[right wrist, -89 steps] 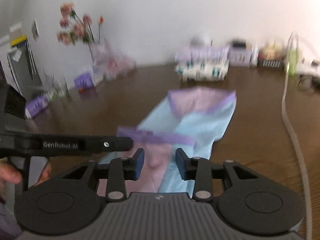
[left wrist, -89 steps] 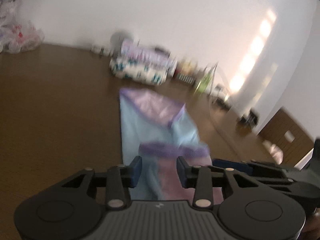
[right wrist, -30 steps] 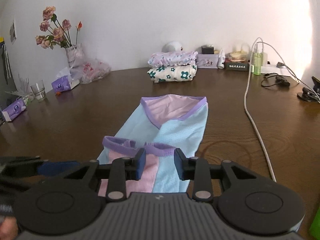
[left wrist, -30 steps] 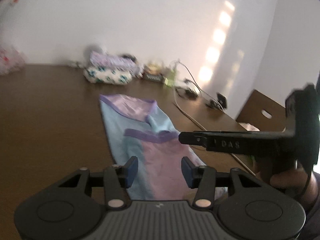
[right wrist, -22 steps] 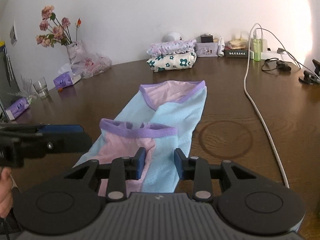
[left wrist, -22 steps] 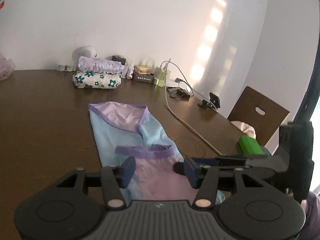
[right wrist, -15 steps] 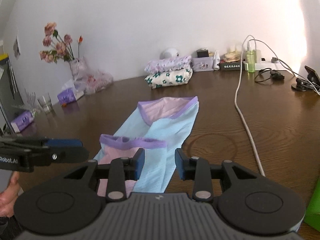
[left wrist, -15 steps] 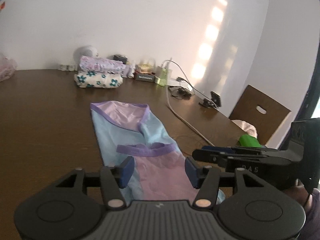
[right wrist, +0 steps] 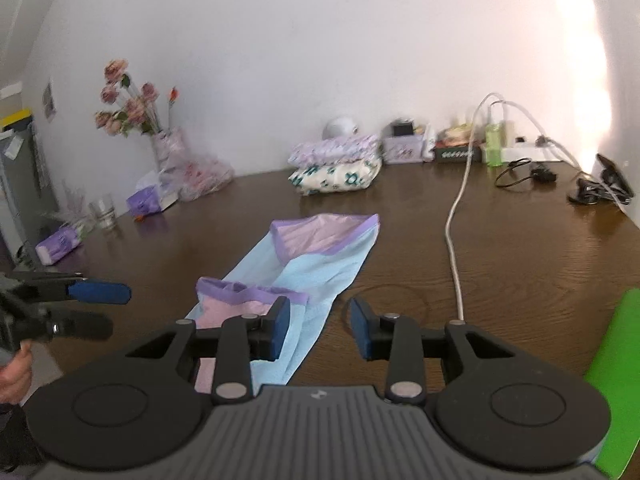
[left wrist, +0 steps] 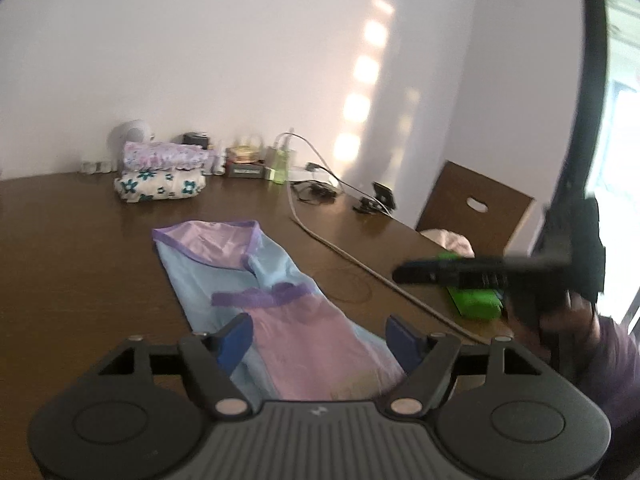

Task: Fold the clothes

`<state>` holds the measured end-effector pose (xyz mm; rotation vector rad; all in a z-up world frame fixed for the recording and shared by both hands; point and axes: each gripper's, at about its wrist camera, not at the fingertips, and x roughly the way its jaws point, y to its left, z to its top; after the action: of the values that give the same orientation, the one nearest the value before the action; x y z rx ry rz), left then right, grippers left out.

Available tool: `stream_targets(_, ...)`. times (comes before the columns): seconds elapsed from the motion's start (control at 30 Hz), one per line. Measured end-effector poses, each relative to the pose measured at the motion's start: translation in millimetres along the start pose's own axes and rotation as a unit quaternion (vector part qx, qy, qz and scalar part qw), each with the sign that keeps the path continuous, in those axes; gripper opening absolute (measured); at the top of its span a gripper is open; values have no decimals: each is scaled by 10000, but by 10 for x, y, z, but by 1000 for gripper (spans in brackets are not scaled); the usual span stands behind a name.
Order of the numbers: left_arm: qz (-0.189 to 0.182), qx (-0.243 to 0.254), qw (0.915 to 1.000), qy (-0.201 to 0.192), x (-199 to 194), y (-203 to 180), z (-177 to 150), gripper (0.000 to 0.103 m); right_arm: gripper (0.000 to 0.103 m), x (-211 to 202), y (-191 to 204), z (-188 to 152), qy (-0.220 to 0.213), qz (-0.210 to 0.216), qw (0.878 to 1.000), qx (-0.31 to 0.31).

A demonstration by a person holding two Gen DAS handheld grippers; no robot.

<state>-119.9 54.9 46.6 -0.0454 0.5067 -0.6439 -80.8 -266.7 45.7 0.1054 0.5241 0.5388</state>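
A light blue and pink garment with purple trim lies in a long strip on the brown table, its near end folded over. It also shows in the right wrist view. My left gripper is open and empty, held above the garment's near end. My right gripper is open and empty above the garment's right edge. The right gripper shows in the left wrist view, and the left gripper shows in the right wrist view.
A stack of folded clothes sits at the far edge by the wall. A white cable runs down the table right of the garment. A green object lies at the right. Flowers in a vase, tissue packs and a glass stand at the left. A chair stands beyond the right edge.
Both grippers have opened wider and pulled back up and apart from the garment. The garment lies still, with its near end folded over.
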Motion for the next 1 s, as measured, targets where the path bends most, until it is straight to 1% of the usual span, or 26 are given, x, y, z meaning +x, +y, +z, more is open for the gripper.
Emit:
stream_targets(0.03,-44,27,10000,-8,25,-5,-13,72,31,36,33,36,76,101,9999,-66)
stream_targets(0.13,-189,79,9998,-23,113,-4,-48,72,31,260,191,110,288,405,9983,-296)
stream_targets(0.3,-158,277,9986,414,286,43,-145,72,31,627,391,-1,712,437,9948,-585)
stream_targets(0.4,-180,524,9961,681,335,6,-227,72,30,826,495,-96,962,433,9916,-741)
stream_targets(0.5,-160,900,9916,914,350,-110,-304,72,30,793,649,-168,1037,217,9860,-1289)
stream_targets(0.57,-225,1086,9880,1078,335,-202,-351,72,30,714,695,-228,1017,165,9843,-1431)
stream_targets(0.63,-204,1378,9851,1005,238,-341,-392,72,30,597,693,-302,987,228,9839,-1473)
stream_targets(0.67,-136,1595,9831,890,183,-418,-426,74,30,537,683,-335,984,283,9836,-1487)
stream_targets(0.7,-61,1822,9803,764,127,-495,-463,77,30,490,663,-344,977,338,9836,-1477)
stream_targets(0.73,27,2095,9755,673,97,-566,-518,86,30,450,638,-344,969,395,9838,-1455)
stream_targets(0.77,127,2424,9680,639,96,-635,-590,89,30,410,613,-343,960,451,9840,-1433)
stream_targets(0.87,324,3011,9492,860,228,-738,-761,86,32,289,538,-340,934,620,9842,-1367)
stream_targets(0.93,328,3217,9415,947,287,-752,-824,86,33,208,487,-338,917,732,9842,-1323)
stream_targets(0.97,337,3294,9388,954,292,-752,-835,86,35,136,493,-361,865,847,9812,-1505)
stream_targets(1.0,348,3367,9361,955,293,-752,-844,86,45,48,514,-395,791,988,9758,-1782)
